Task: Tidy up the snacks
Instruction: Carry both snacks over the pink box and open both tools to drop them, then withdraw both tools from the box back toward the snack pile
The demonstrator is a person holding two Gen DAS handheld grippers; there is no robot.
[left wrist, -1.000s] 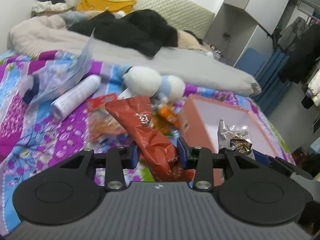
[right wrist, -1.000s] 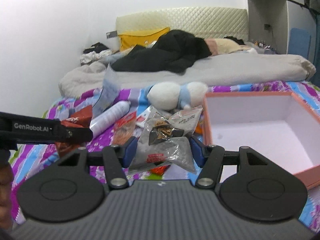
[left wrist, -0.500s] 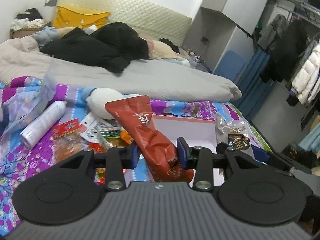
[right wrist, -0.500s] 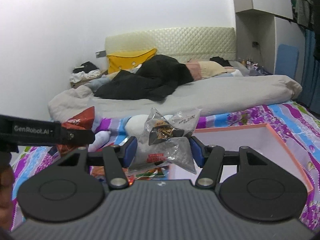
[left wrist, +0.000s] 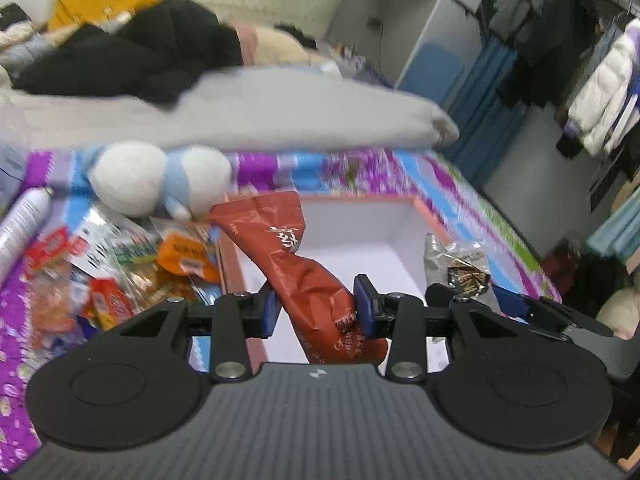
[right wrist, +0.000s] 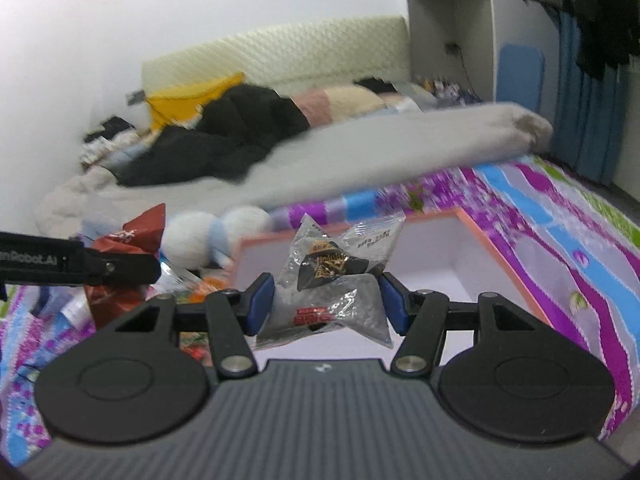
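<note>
My left gripper (left wrist: pixel 314 306) is shut on a long red snack pouch (left wrist: pixel 296 264) that sticks up and leans left, held above the near wall of an open orange box (left wrist: pixel 432 222) with a white inside. My right gripper (right wrist: pixel 326 306) is shut on a clear crinkled snack packet (right wrist: pixel 332 276) with a black and gold label, held over the same orange box (right wrist: pixel 500 256). In the right wrist view the left gripper (right wrist: pixel 116 268) with its red pouch (right wrist: pixel 132 236) shows at the left. In the left wrist view the clear packet (left wrist: pixel 456 260) shows at the right.
A heap of loose snack packets (left wrist: pixel 120 276) lies on the purple flowered bedspread (left wrist: pixel 360 168) left of the box. A white and blue plush toy (left wrist: pixel 156 176) and a white spray can (left wrist: pixel 20 224) lie beside them. A grey duvet (left wrist: pixel 240 112) and dark clothes (left wrist: pixel 132 56) lie beyond.
Both grippers have swung to the right with their packets, from over the snack heap to over the orange box. The box now fills the middle of both views. Neither grip has changed.
</note>
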